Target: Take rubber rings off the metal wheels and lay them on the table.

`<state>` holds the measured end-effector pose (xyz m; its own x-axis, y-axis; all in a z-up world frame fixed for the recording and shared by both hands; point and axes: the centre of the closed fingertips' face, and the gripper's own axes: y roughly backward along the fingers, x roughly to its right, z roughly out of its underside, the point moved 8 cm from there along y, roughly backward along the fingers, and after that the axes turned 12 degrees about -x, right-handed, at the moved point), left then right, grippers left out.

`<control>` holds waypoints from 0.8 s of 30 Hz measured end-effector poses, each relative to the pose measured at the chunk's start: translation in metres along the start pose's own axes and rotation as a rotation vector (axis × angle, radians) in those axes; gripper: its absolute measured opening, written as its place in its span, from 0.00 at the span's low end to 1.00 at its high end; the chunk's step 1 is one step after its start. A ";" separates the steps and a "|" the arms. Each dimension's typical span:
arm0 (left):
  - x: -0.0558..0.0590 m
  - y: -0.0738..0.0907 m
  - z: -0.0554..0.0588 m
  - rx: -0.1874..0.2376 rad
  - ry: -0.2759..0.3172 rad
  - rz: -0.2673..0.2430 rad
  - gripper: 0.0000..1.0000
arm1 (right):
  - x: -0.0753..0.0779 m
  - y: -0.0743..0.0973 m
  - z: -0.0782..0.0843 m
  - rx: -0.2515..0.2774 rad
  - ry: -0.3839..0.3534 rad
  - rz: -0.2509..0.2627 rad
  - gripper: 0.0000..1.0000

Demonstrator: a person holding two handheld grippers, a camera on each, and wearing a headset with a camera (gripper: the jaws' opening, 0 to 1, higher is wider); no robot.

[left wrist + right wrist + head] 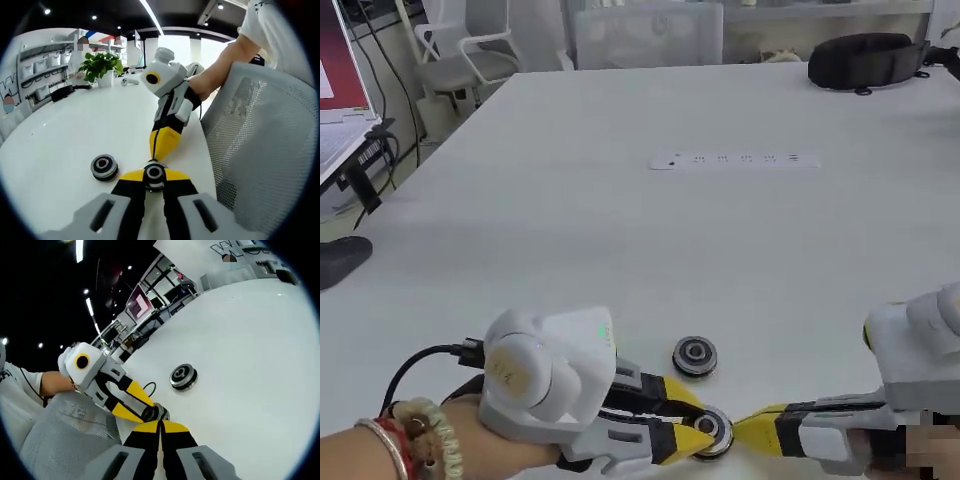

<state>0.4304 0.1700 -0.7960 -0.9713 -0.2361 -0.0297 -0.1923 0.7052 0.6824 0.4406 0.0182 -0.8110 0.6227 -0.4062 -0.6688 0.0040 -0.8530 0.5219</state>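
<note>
There's a metal wheel (712,428) at the near edge of the table (620,230), pinched between the left gripper's (154,176) jaws. The right gripper (159,424) points in from three o'clock, jaws pressed together, tips against that wheel's rim. A second wheel (695,356) lies free at eleven o'clock, with a power strip (735,160) far off at twelve.

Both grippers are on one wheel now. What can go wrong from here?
1. The right gripper meets the held wheel with its tips shut to a point; how much it grips is unclear, so it may slip off.
2. The left gripper clamps only the wheel's edges; a pull could twist it loose.
3. The second wheel lies close and could get knocked.
</note>
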 end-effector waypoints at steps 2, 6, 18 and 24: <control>0.000 0.000 0.000 0.003 0.001 -0.001 0.07 | 0.005 -0.001 0.004 -0.015 0.001 0.015 0.00; 0.000 0.000 0.000 -0.001 -0.001 -0.005 0.07 | 0.004 -0.002 0.003 -0.005 -0.032 -0.009 0.00; -0.001 0.000 0.000 0.006 -0.002 -0.005 0.07 | -0.011 -0.006 -0.002 -0.030 0.031 0.011 0.00; -0.001 0.000 0.000 0.008 0.001 -0.004 0.07 | -0.012 -0.006 -0.004 -0.040 0.054 0.011 0.00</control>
<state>0.4316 0.1703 -0.7966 -0.9704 -0.2394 -0.0314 -0.1970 0.7099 0.6762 0.4357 0.0299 -0.8041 0.6643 -0.3962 -0.6338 0.0272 -0.8346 0.5502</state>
